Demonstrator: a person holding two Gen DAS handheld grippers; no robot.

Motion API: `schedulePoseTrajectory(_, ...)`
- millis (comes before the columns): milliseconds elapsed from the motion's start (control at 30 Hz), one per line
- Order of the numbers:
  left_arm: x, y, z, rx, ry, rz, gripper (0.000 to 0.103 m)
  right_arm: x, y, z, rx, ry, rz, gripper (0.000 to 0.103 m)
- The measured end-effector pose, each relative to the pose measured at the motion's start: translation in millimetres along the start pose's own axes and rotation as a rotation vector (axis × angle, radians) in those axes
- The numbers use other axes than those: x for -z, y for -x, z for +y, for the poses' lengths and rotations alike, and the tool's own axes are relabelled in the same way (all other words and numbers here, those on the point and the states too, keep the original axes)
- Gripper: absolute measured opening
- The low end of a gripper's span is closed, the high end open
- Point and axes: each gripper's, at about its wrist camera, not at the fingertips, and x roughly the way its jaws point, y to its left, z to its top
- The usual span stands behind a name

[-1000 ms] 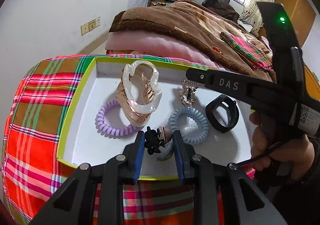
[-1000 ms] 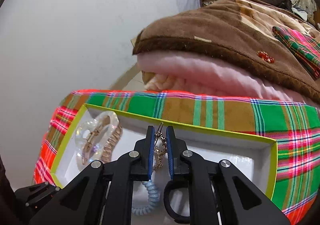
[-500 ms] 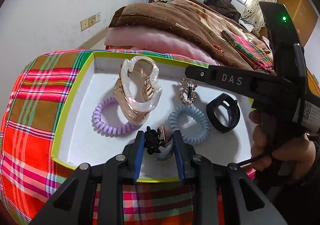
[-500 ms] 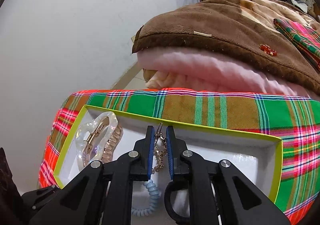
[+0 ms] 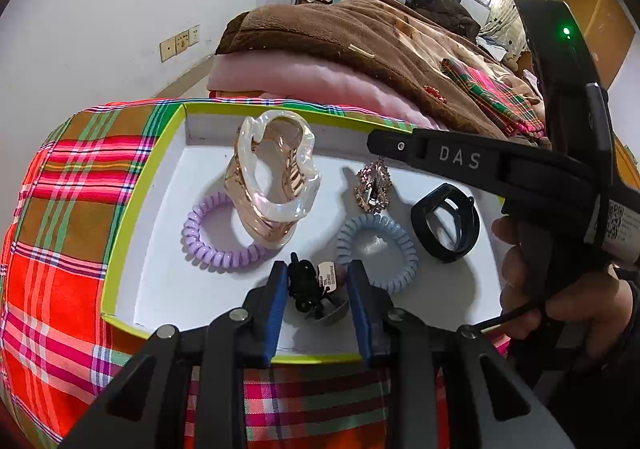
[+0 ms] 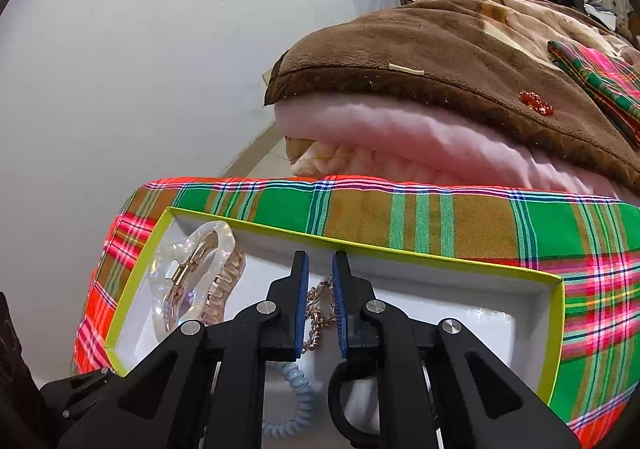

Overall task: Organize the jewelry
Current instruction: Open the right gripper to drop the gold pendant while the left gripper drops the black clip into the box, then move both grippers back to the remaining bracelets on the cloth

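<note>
A white tray (image 5: 132,217) with a yellow-green rim lies on plaid cloth. It holds a pearly claw clip (image 5: 272,185), a purple coil tie (image 5: 212,249), a blue coil tie (image 5: 378,245) and a black clip (image 5: 446,225). My left gripper (image 5: 318,269) is low at the tray's near edge. Its jaws are opening, with a small black hair piece with a tag (image 5: 306,285) lying between the pads on the tray floor. My right gripper (image 6: 320,261) is shut on a rose-gold brooch (image 6: 318,313). The brooch (image 5: 374,189) dangles from that gripper (image 5: 376,145) just above the tray floor.
The plaid cloth (image 6: 420,217) covers a raised cushion-like surface. Behind it lie folded pink and brown blankets (image 6: 440,61). A white wall is to the left. A person's hand (image 5: 560,289) holds the right gripper at the tray's right side.
The left jaws have spread slightly around the black hair piece. The brooch's pin no longer sticks up above the right pads. Neither hand has shifted.
</note>
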Motion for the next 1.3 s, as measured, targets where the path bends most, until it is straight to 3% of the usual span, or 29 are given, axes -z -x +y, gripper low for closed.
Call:
schedulePoseTrajectory(100,0,0,0,-0.001,-0.002,-0.002,0.039,0,1,1,0.004,0.004,-0.005,0.015)
schedulePoseTrajectory(333,1,7,-1,0.001,0.001,-0.010,0.042,1,12,3,0.007,0.011,-0.022,0.016)
schedulePoseTrajectory(800,8,40,-10,-0.003,-0.018,-0.047,0.044,14,47,12,0.030,0.034,-0.061,0.017)
schedulePoseTrajectory(1300,49,93,-17,0.008,-0.061,-0.099,0.051,70,123,20,0.050,0.067,-0.149,0.018)
